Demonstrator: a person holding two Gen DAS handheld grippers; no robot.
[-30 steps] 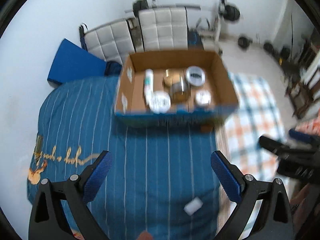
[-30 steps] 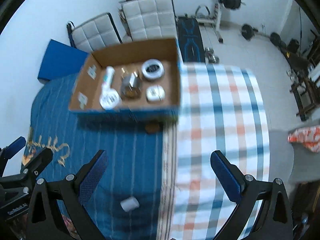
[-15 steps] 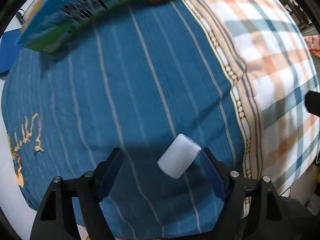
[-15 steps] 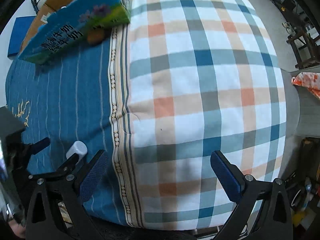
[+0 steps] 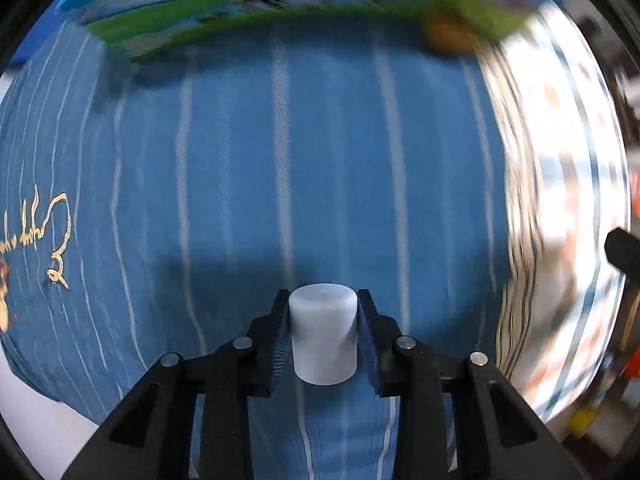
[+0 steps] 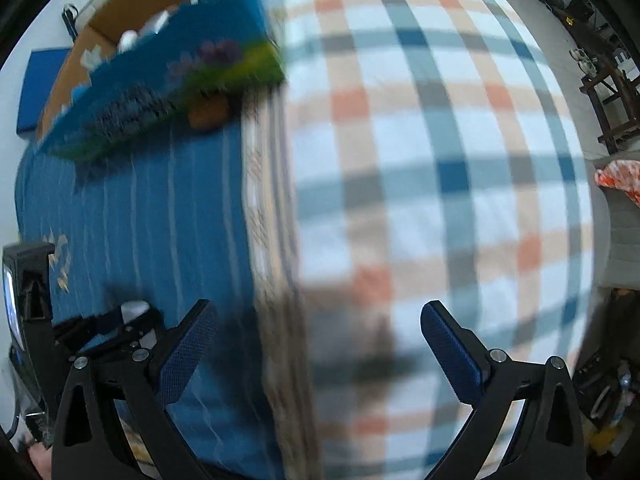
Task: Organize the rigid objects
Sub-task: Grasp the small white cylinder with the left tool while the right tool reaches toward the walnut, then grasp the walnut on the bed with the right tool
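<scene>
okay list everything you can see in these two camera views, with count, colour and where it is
White cylinder: one, white, on the blue cloth, pinched in the left tongs.
Cardboard box: one, brown inside with a blue and green printed side, far end of the blue cloth, white items inside.
Small orange object: one, orange-brown, against the box's front.
Blue striped cloth: one, left part of the surface.
Checked cloth: one, white, blue and orange, right part.
Left tongs: shut on the cylinder.
Right tongs: open, empty.

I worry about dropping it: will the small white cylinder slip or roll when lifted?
The white cylinder looks smooth, so it might slip, though the left gripper clamps it squarely. Probably rigid and light. Released on its side, it would likely roll.
</scene>
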